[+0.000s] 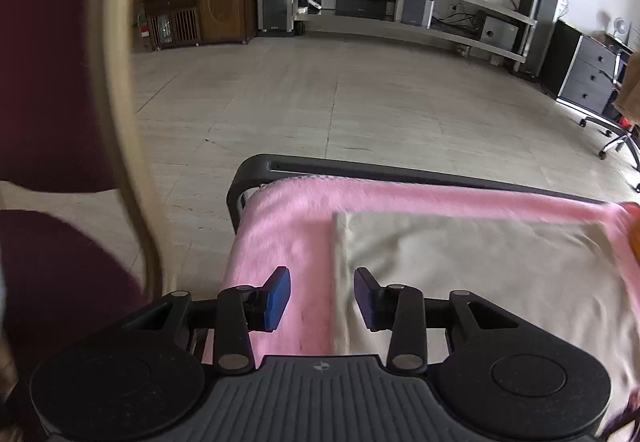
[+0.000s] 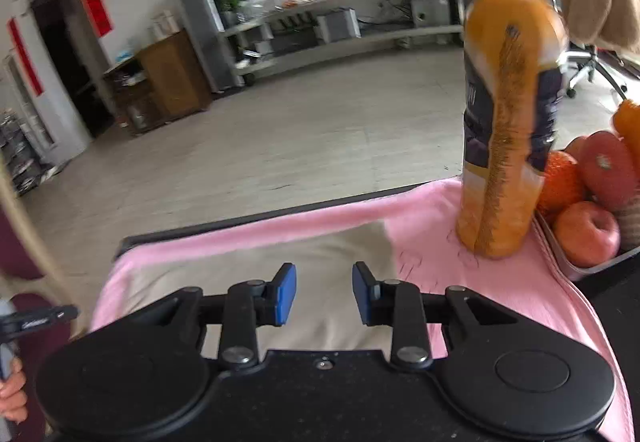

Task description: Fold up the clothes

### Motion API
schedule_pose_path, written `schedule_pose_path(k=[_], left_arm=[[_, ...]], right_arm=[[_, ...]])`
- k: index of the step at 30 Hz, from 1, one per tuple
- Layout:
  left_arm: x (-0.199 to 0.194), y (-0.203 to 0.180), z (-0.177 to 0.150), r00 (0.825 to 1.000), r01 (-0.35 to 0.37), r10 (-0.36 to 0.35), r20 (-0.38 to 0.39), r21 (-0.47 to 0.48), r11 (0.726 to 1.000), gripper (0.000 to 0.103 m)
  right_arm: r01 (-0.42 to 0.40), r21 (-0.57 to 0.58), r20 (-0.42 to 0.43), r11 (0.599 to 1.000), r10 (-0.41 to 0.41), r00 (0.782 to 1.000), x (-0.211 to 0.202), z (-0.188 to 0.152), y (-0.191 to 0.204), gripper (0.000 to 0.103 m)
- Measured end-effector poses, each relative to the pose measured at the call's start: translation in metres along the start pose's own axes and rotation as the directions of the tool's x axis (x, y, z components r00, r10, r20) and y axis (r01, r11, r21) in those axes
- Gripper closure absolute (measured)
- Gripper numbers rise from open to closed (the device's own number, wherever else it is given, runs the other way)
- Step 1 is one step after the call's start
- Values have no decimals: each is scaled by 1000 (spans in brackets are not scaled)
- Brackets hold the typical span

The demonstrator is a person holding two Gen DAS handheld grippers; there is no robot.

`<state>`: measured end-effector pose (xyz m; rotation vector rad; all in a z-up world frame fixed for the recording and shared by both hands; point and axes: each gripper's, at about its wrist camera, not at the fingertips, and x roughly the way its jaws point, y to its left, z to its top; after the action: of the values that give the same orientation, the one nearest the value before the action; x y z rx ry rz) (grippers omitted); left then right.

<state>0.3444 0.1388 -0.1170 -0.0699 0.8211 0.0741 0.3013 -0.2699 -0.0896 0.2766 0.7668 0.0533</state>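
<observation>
The cream cloth (image 1: 460, 262) lies flat on the pink blanket (image 1: 280, 226), maybe folded already; both grippers' jaws spread, holding nothing

The counter (image 1: 256, 170) is a dark, black-rimmed top with a rounded far corner, standing over a pale tiled floor (image 1: 320, 102). A fuzzy pink cloth (image 1: 280, 226) is spread over nearly all of it, leaving only the black rim bare along the far edge. Flat on the pink cloth lies a cream garment (image 1: 460, 262), its left edge straight and its far edge running parallel to the counter's rim. To the right, an orange drink bottle (image 2: 508, 122) stands upright on the pink cloth, just beside a tray of fruit (image 2: 588, 262) at the counter's right end.
</observation>
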Motion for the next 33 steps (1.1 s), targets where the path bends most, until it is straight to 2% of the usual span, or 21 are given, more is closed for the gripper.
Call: schedule_pose_path(k=[6,9,13,14,17,21,22,23,27,33], left_arm=[[59,12,13,998,43,-46,-38,-73,996,64],[80,15,19,995,89,-94,-39,-103,991,64],[104,10,24,987,131,-140,-82,-110,985,69],[105,8,24,986,139,-147,-73,-101,985,69],[108,0,25,984,164,-168,-61,-72,984,75],[109,-11,25,990,138,-138,-34,-5,990,95],[108,-13,25,992,127,-127,-26,3,992,96],[108,-13,25,993,118,-118,-21,7,993,97],[105,-18,24,997,80,-81,7,26,996,98],[79,-21,28,996,54,-56,64,21,998,98]], right_arm=[[66,62,-38,996,-63,997,96,4,-35,72],[79,61,-22,995,-77,997,117,1,-38,72],[103,21,-6,994,-103,995,132,-1,-39,72],[103,30,-7,994,-102,995,136,0,-42,72],[102,58,-10,993,-102,995,148,4,-51,72],[102,94,-14,990,-101,995,164,8,-62,72],[102,103,-15,989,-101,995,168,9,-65,72],[101,109,-14,989,-100,995,169,10,-67,72],[78,103,18,992,-80,997,145,12,-62,96],[44,93,67,995,-50,997,108,16,-54,97]])
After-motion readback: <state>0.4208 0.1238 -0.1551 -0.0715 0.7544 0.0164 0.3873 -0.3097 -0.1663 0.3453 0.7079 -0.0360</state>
